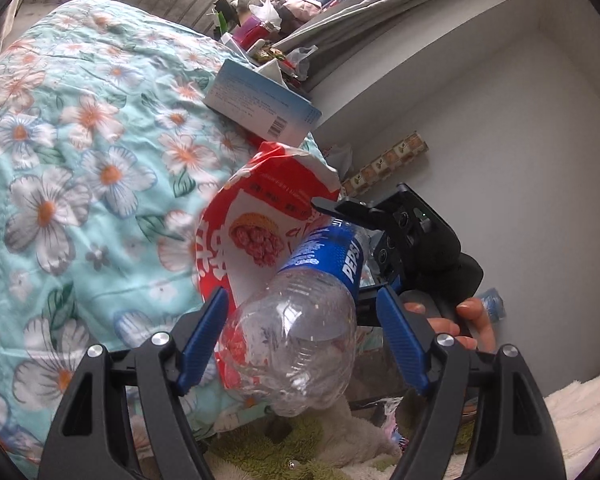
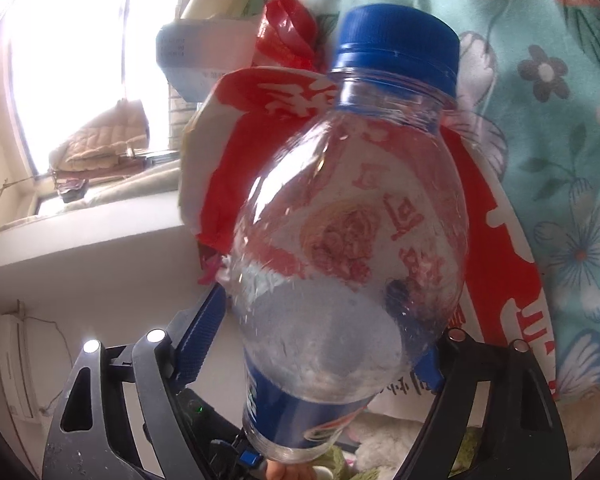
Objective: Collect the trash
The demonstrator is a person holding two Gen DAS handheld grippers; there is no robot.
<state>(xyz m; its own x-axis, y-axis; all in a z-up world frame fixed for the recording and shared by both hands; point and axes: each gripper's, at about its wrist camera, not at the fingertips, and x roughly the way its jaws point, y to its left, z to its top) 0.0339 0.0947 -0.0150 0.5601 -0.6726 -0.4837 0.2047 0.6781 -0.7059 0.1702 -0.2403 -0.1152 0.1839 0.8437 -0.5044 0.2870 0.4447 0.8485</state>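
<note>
An empty clear Pepsi bottle (image 1: 308, 320) with a blue label and blue cap (image 2: 398, 46) is held between both grippers. In the left wrist view its base sits between the blue pads of my left gripper (image 1: 304, 344), with gaps on both sides. My right gripper (image 1: 356, 248) closes on the bottle's upper half from the far side. In the right wrist view the bottle (image 2: 348, 248) fills the space between the fingers of my right gripper (image 2: 320, 340). A red and white snack bag (image 1: 260, 224) lies behind the bottle on the bed and also shows in the right wrist view (image 2: 508, 280).
The bed has a floral teal quilt (image 1: 80, 160). A blue and white tissue box (image 1: 260, 104) lies on it near the wall. A cluttered windowsill (image 1: 268, 24) is behind. A fluffy green and white rug (image 1: 340, 440) lies below. A grey wall (image 1: 500, 140) is on the right.
</note>
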